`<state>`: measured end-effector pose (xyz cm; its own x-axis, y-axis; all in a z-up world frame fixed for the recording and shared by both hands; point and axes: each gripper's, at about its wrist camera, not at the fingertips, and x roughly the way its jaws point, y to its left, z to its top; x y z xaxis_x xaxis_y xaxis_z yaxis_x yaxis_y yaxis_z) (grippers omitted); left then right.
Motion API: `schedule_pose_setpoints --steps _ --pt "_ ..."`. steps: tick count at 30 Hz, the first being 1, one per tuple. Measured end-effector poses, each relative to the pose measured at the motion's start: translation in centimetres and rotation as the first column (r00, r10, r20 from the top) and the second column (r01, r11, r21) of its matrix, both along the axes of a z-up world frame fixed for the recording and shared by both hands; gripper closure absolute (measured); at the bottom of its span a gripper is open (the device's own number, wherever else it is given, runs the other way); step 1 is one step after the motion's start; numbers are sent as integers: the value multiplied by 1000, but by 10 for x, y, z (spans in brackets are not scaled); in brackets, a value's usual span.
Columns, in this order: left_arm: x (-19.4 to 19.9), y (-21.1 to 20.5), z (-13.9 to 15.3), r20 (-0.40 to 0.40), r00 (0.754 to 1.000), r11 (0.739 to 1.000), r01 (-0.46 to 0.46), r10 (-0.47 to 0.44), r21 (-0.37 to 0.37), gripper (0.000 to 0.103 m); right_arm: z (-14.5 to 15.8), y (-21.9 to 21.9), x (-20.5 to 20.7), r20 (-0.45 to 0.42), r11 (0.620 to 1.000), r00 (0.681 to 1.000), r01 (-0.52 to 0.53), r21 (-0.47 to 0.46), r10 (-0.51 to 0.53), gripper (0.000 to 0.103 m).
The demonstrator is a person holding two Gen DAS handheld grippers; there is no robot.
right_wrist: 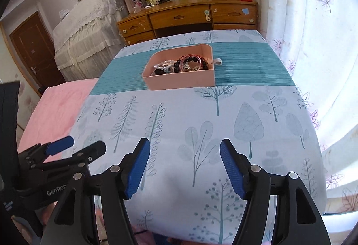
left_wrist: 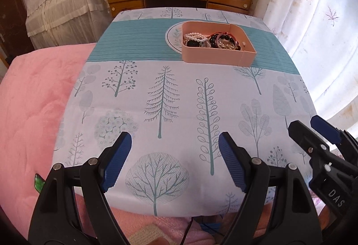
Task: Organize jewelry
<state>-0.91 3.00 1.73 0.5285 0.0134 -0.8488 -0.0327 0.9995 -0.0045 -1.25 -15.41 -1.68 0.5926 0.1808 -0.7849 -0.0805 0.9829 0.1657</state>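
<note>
A pink rectangular jewelry box (left_wrist: 218, 43), lid off, sits on the teal striped band of a tree-printed tablecloth (left_wrist: 165, 97), toward the far edge of the table and right of its centre line. Its long axis runs across the table, parallel to the far edge; the rounded corners face the far side, the square front wall faces the near edge. Inside lie a white pearl bracelet (left_wrist: 195, 37), dark bead bracelets (left_wrist: 213, 40) and a red-rimmed bangle (right_wrist: 190, 62), heaped together. In the left wrist view the box partly covers a round white plate (left_wrist: 173, 37). The left gripper (left_wrist: 174, 160) hangs over the near edge, jaws spread wide, nothing between them. The right gripper (right_wrist: 184, 166) hangs beside it, jaws parted, likewise empty. A pink blanket (left_wrist: 33, 110) adjoins the table's left side. A wooden desk (right_wrist: 188, 16) with drawers stands beyond the far edge, a lace-covered piece to its left, white leaf-print curtains (right_wrist: 313, 21) on the right.
</note>
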Motion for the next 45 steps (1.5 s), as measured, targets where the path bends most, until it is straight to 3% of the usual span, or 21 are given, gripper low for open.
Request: schedule_pose_setpoints --steps 6,10,45 --pt "-19 -15 23 69 997 998 25 -29 56 25 19 1 -24 57 1000 998 -1 -1 1 28" --pt "-26 -22 33 95 995 997 33 -40 76 25 28 -3 -29 71 1000 997 4 7 -4 28" --pt "-30 -22 31 79 997 998 20 -24 58 25 38 -8 -43 95 1000 995 9 -4 -9 28"
